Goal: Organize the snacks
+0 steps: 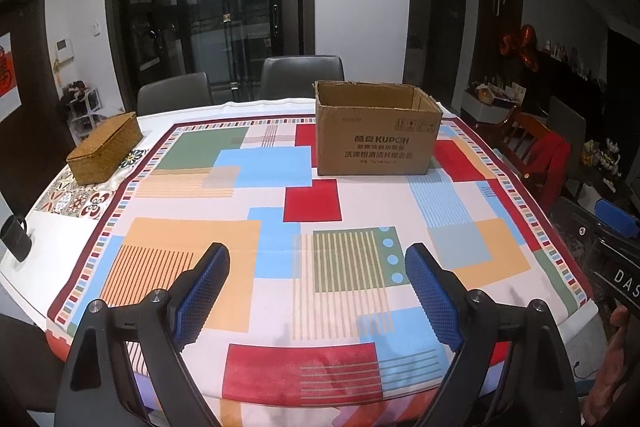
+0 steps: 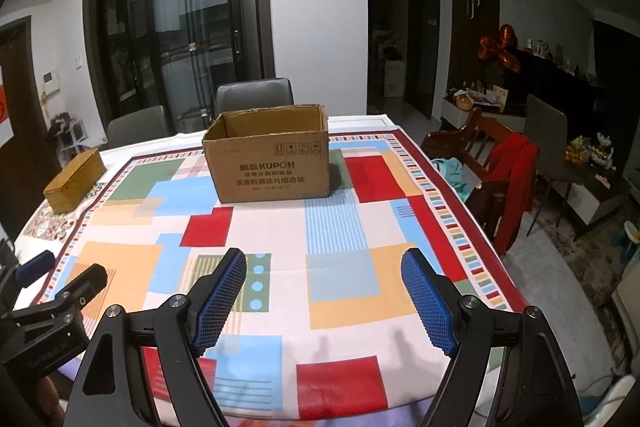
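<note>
Far to the left of my left hand-held gripper (image 1: 317, 269), near the desk's (image 1: 24, 279) left edge, I see a woven box (image 1: 105, 147) with its lid on. Its long axis runs from near left to far right, away from me on a slant. It lies on a patterned mat, just off the corner of the colourful cloth (image 1: 276, 187) that covers most of the desk.

My left hand-held gripper hangs over the near part of the cloth with its blue pads (image 1: 204, 297) spread wide and nothing between them. It is tilted down toward the desk.

Ahead of it and a little to the right stands the cardboard box (image 1: 376, 143), well apart from the fingertips, on the far half of the cloth. The box is upright with its top open, and I cannot see anything inside from here. Its printed long side faces me, so the long axis runs left to right across the desk.

My right hand-held gripper (image 2: 324, 265) is also spread, with only cloth showing in the gap. From its camera the cardboard box (image 2: 268, 159) sits ahead and slightly to the left, and the woven box (image 2: 74, 181) is far off to the left. The left hand-held gripper (image 2: 60, 279) shows at the lower left edge of that view.

Beyond the desk are grey chairs (image 1: 302, 77), and off to the right a wooden chair (image 2: 480, 163) with a red garment (image 2: 516, 179) over it.
</note>
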